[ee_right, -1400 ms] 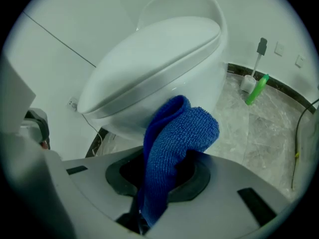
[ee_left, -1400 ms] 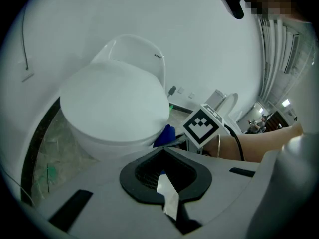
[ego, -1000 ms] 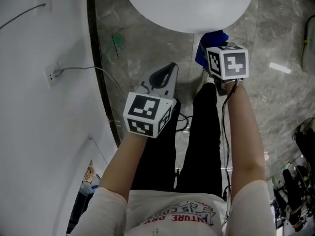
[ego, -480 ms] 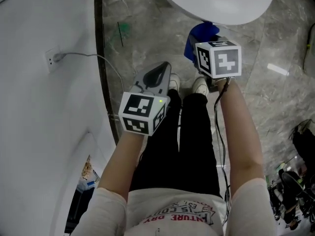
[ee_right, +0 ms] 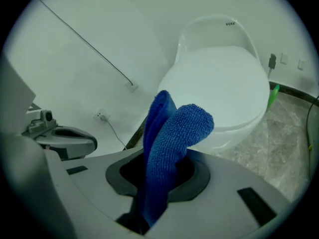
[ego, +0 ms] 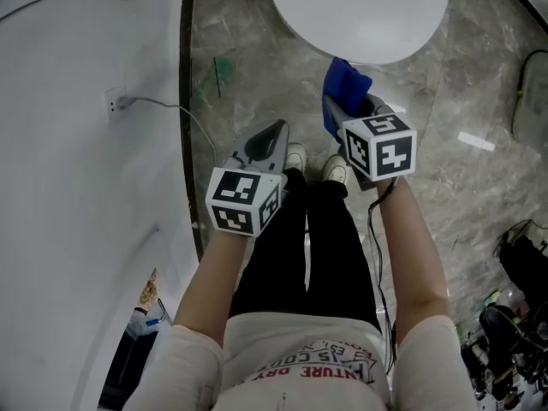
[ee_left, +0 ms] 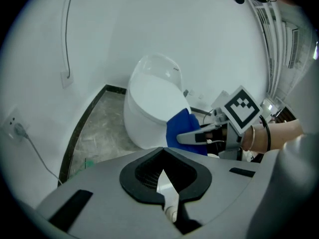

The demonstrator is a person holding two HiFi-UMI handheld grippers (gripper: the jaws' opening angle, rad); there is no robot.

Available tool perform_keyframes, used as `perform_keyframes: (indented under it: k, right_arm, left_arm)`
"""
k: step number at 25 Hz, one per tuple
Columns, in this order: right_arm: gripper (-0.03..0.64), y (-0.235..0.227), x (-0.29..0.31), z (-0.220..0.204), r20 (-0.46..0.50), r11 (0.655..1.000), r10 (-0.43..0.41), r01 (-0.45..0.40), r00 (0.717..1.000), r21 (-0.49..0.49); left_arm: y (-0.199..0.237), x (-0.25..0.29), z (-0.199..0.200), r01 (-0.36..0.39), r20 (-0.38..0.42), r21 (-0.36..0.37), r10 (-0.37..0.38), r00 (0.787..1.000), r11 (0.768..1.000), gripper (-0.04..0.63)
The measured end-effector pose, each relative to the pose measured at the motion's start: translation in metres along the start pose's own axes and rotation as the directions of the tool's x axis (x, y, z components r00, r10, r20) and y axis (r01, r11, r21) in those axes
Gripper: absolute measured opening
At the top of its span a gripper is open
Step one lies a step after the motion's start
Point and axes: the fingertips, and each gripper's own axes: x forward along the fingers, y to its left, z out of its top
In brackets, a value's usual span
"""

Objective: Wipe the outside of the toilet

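Note:
The white toilet (ego: 360,11) with its lid down fills the top of the head view. It also shows in the left gripper view (ee_left: 152,108) and the right gripper view (ee_right: 224,83). A blue cloth (ego: 342,88) sticks up from my right gripper (ego: 344,114), which is shut on it, just short of the bowl's front. In the right gripper view the cloth (ee_right: 169,143) stands folded between the jaws of the right gripper (ee_right: 159,183). My left gripper (ego: 267,144) hangs shut and empty above the person's shoes, left of the toilet; its jaws meet in its own view (ee_left: 167,183).
A white wall with a socket and cable (ego: 116,103) runs along the left, edged by a dark floor strip (ego: 184,101). The person's legs and shoes (ego: 295,157) stand between the grippers. A green item (ego: 224,65) lies on the marble floor. Cables and clutter (ego: 514,315) sit at the lower right.
The right gripper with the blue cloth has drawn back a little from the toilet's front rim. The toilet now looks smaller and farther. The left gripper has barely shifted.

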Motion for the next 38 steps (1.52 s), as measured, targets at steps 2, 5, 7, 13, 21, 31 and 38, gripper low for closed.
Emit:
perform_keyframes:
  k: [2,5,7,13,21,31,38]
  right_arm:
    - [0.083,0.003,-0.037,0.019,0.05,1.0,-0.023,0.023,0.998,-0.012]
    - [0.083,0.011,-0.101,0.057,0.134,0.998,-0.061,0.065,0.989,-0.026]
    - [0.083,0.021,-0.146,0.086,0.188,0.995,-0.083,0.092,0.979,-0.039]
    - [0.083,0.063,-0.273,0.166,0.381,0.979,-0.149,0.191,0.913,-0.075]
    - [0.083,0.124,-0.412,0.226,0.53,0.944,-0.201,0.308,0.824,-0.121]
    - [0.083,0.197,-0.534,0.263,0.701,0.908,-0.229,0.408,0.675,-0.096]
    - [0.083,0.219,-0.56,0.264,0.722,0.912,-0.211,0.398,0.659,-0.097]
  left_arm:
    - [-0.012,-0.017,0.029,0.002,0.039,0.003,-0.002,0.999,1.0,0.006]
    - [-0.035,-0.047,0.085,0.007,0.123,0.021,-0.009,0.992,1.0,0.006]
    - [-0.055,-0.072,0.124,0.016,0.176,0.044,-0.023,0.984,0.999,0.005]
    - [-0.115,-0.155,0.23,0.041,0.322,0.162,-0.092,0.942,0.986,0.006]
    - [-0.189,-0.29,0.332,0.053,0.473,0.314,-0.205,0.857,0.948,0.005]
    - [-0.223,-0.412,0.387,0.025,0.578,0.344,-0.233,0.782,0.938,0.005]
    - [-0.234,-0.459,0.394,-0.04,0.623,0.382,-0.225,0.749,0.923,0.005]
